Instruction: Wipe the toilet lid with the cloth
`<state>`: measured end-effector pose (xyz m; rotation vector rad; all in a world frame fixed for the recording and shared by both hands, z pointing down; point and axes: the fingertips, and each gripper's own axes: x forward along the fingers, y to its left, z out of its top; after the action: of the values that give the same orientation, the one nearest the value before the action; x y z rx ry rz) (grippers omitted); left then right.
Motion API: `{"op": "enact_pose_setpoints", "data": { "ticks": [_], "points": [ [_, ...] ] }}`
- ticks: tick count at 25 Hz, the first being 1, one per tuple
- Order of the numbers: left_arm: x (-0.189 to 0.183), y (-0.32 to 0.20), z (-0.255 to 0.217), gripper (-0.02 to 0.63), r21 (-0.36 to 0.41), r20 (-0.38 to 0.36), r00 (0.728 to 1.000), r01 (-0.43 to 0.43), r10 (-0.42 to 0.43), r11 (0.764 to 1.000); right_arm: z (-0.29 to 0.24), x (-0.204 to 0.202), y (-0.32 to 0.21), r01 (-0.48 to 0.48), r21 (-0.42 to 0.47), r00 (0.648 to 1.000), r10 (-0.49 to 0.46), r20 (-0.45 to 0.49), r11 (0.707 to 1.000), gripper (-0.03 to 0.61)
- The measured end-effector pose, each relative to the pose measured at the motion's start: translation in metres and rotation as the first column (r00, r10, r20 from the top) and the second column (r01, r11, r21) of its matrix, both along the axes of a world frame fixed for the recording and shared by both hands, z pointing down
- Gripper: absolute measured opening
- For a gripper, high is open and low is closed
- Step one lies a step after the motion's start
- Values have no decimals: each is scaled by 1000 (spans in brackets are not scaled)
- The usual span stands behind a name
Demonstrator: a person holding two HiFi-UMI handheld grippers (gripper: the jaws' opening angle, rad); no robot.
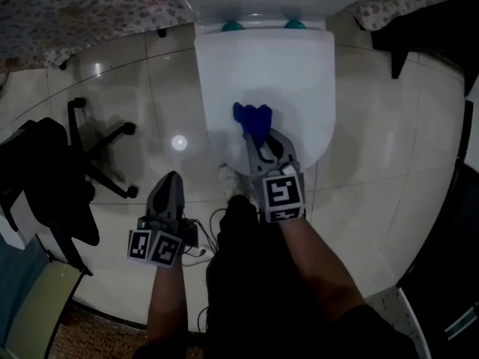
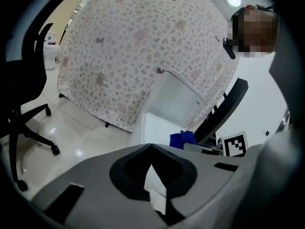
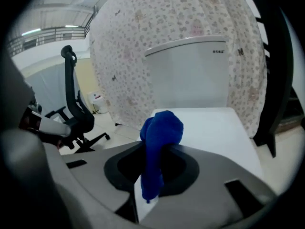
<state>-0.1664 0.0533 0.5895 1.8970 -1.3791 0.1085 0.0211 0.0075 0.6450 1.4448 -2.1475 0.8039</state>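
Observation:
The white toilet lid (image 1: 277, 73) is closed, with the tank (image 3: 190, 75) behind it. A blue cloth (image 1: 253, 118) is bunched in my right gripper (image 1: 258, 134), which is shut on it over the lid's near part. In the right gripper view the blue cloth (image 3: 157, 142) stands up between the jaws above the lid (image 3: 209, 128). My left gripper (image 1: 166, 191) hangs lower left over the floor, jaws shut with nothing in them. In the left gripper view, the cloth (image 2: 182, 138) and the lid (image 2: 159, 128) show ahead.
A black office chair (image 1: 67, 163) stands at the left on the glossy tiled floor (image 1: 389, 140). Floral fabric (image 1: 82, 10) drapes both sides of the tank. Cables (image 1: 209, 238) lie on the floor near my feet. A dark stand (image 1: 419, 36) is at the right.

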Motion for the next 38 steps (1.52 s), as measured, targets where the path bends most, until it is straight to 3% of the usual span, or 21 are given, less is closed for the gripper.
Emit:
{"op": "enact_pose_setpoints", "data": {
  "ticks": [4,9,16,24,31,34,38],
  "points": [
    [-8,12,-18,0,5,-28,999,19,-19,1000,16,-68,20,78,-63,996,-74,50,995,66],
    [-22,22,-21,0,-17,-4,1000,-6,6,1000,75,-73,52,111,-204,991,-124,-48,973,66],
    [-12,43,10,0,-65,-4,1000,9,-9,998,88,-27,71,212,-176,962,-237,-134,961,67],
    [20,52,10,0,-66,-30,1000,-9,7,998,86,91,98,166,-159,935,-207,-288,973,67],
    [28,54,13,0,-52,11,999,-30,31,998,85,174,101,53,-140,924,-101,-370,989,67],
    [35,58,10,0,-39,57,995,-85,88,996,86,198,101,-15,-146,915,-45,-400,989,67],
    [32,61,0,0,-18,66,994,-89,90,996,85,218,106,-103,-190,909,14,-417,976,66]
  ]
}}
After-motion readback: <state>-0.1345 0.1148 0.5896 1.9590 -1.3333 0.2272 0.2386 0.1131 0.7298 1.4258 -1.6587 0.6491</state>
